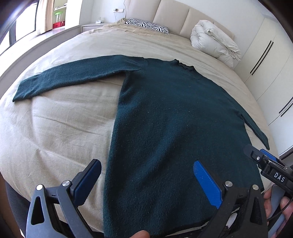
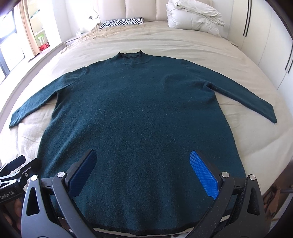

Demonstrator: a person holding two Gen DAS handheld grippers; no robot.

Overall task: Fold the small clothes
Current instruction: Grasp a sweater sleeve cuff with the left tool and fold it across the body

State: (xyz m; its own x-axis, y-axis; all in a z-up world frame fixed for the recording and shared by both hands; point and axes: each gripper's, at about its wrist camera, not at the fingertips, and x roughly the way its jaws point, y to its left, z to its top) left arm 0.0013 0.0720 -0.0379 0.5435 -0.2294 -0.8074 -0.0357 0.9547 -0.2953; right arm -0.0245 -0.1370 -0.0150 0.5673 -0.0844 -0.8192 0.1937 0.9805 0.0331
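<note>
A dark teal knitted long-sleeved sweater (image 2: 139,113) lies flat, sleeves spread, hem at the near edge of the beige-sheeted bed (image 1: 55,124), both the left tool (image 1: 146,175) and right tool (image 2: 142,170) wide open, empty, above the hem; folding seems unstarted, likely calling for a sleeve grasp.

The sweater (image 2: 139,113) lies flat on the bed (image 2: 247,139), hem nearest the cameras, collar (image 2: 130,55) toward the headboard (image 2: 146,9), and one sleeve spread out to each side. At the head of the bed a pillow (image 2: 121,22) sits left of a bundled duvet (image 2: 192,16). Wardrobes (image 2: 265,36) stand along the bed's right side, a window (image 2: 11,45) to its left. The left gripper (image 1: 146,180) hangs over the sweater's lower left edge, one finger above the sheet, one above the knit. The right gripper (image 2: 142,172) hangs over the hem's middle, to the right of the left one.
</note>
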